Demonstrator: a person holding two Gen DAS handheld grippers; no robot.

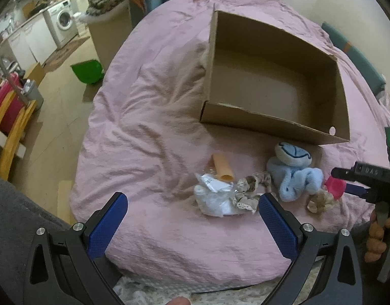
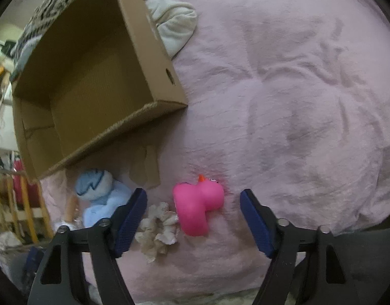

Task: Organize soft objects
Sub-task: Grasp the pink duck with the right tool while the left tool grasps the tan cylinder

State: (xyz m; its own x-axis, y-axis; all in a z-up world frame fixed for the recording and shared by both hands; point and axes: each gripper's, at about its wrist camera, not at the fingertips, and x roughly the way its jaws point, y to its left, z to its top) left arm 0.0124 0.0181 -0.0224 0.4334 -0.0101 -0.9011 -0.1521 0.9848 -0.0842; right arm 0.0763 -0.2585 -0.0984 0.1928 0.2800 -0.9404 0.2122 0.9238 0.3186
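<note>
An open cardboard box [image 1: 329, 101] lies empty on a pink bed cover [image 1: 149, 117]; it also shows in the right wrist view [image 2: 154, 58]. In front of it lie a light blue plush [image 1: 294, 172], a white plastic-wrapped bundle [image 1: 215, 198], a leopard scrunchie [image 1: 256, 180], an orange tube [image 1: 221, 166], a beige scrunchie [image 1: 319, 200] and a pink rubber duck [image 1: 334, 185]. My left gripper [image 1: 192, 216] is open, just short of the white bundle. My right gripper [image 2: 193, 211] is open around the pink duck [image 2: 197, 203], with the beige scrunchie [image 2: 159, 226] by its left finger.
A grey-white cloth [image 2: 174, 28] lies behind the box. Left of the bed are a green bin [image 1: 88, 72], a washing machine [image 1: 62, 21], wooden chairs [image 1: 12, 127] and another cardboard box with blankets [image 1: 111, 25]. A teal pillow [image 1: 355, 58] sits at the bed's right edge.
</note>
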